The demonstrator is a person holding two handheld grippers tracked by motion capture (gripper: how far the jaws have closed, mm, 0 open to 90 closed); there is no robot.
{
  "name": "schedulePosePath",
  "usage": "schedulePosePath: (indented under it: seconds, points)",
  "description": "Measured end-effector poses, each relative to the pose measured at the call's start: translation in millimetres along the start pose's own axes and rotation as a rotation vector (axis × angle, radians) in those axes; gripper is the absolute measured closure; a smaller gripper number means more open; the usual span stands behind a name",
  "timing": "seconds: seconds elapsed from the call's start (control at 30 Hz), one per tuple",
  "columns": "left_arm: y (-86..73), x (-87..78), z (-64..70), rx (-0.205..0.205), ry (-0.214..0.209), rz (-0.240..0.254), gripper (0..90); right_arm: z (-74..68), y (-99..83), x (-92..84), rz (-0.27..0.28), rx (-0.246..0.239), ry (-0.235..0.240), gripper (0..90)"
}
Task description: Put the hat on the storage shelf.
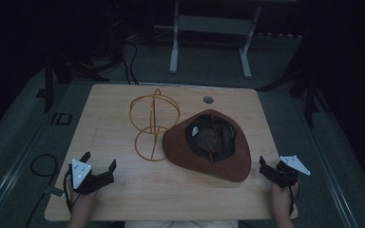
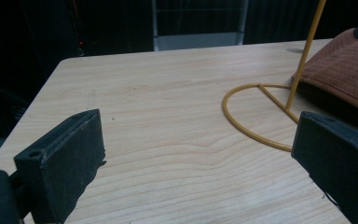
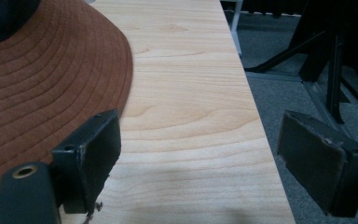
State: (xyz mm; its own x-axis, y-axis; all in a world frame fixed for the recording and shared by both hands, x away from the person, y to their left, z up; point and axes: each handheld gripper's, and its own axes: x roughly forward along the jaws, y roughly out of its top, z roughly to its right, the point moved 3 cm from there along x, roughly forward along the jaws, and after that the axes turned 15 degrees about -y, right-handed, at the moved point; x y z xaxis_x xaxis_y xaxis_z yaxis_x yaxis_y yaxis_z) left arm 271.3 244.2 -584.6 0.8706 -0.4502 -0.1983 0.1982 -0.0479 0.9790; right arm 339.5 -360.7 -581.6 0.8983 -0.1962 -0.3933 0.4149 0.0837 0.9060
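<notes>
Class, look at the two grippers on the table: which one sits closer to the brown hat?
The right gripper: its jaws stand open just off the brown hat brim. The left gripper, also open, sits farther away, nearer the yellow wire stand.

The room is dim, its far side nearly black. A pale wooden table (image 1: 123,114) stands on grey carpet (image 1: 209,64). Beyond the table stands a white metal frame (image 1: 210,28) on two legs. Black cables (image 1: 128,57) trail left of that frame, and dark stands (image 1: 309,90) rise to its right.
</notes>
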Motion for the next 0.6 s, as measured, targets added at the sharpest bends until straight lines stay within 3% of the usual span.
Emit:
schedulePosePath:
  seconds: [0.57, 0.6]
  points:
    - [1.0, -0.9, 1.5, -0.006, 0.011, 0.006, 3.1, -1.2, 6.1, -3.5, -0.037, -0.016, 0.084, 13.6]
    - [1.6, -1.1, 2.1, -0.017, -0.011, 0.018, 3.1, -0.4, 11.1, -7.0, -0.051, -0.010, 0.094, 13.6]
